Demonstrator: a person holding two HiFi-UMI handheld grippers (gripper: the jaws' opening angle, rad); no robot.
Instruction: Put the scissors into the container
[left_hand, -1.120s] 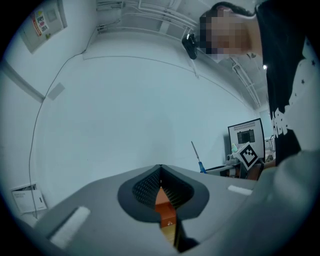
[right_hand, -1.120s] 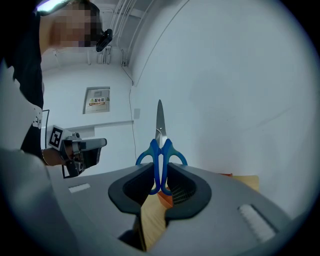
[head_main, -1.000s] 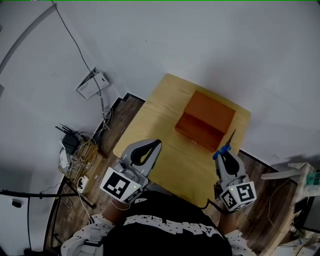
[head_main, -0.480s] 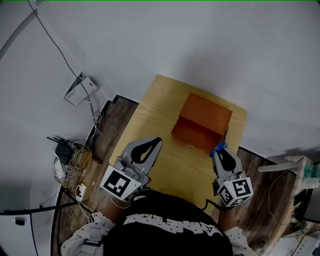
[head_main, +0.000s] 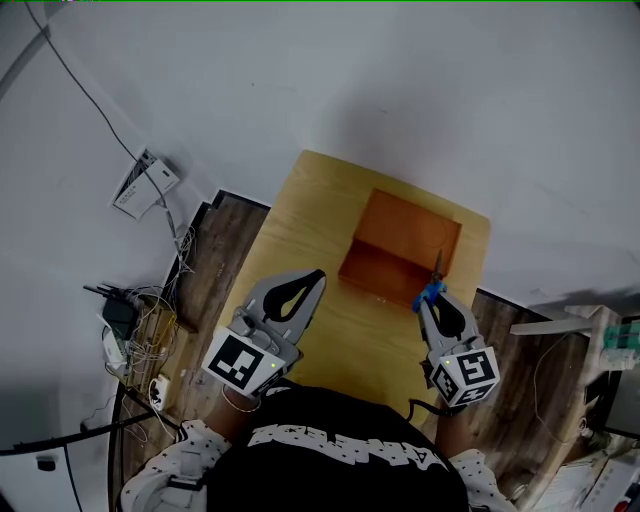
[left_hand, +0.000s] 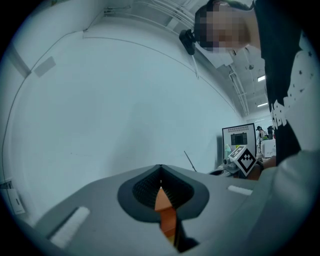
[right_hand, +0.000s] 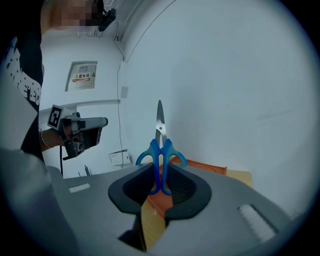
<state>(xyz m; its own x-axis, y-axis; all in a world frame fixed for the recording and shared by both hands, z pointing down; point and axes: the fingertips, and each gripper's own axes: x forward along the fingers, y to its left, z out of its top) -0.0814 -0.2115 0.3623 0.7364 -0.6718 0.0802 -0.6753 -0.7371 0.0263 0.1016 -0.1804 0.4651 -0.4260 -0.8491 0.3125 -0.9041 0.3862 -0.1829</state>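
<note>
My right tongs (head_main: 430, 300), clamped on the scissors (right_hand: 160, 142), have moved up to the container's (head_main: 400, 235) right edge; my left tongs (head_main: 316, 276) stay closed, empty.

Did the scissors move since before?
Yes. The scissors in the right gripper moved left toward the orange container; the tip now sits over its right edge, not beside it.

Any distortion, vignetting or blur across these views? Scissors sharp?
Head view: wide-angle bend, dim corners, container in soft light, no glare. Right gripper view: heavy fisheye, black vignette, scissors sharp. Left gripper view: same fisheye and vignette; ceiling lights bright at right.
</note>
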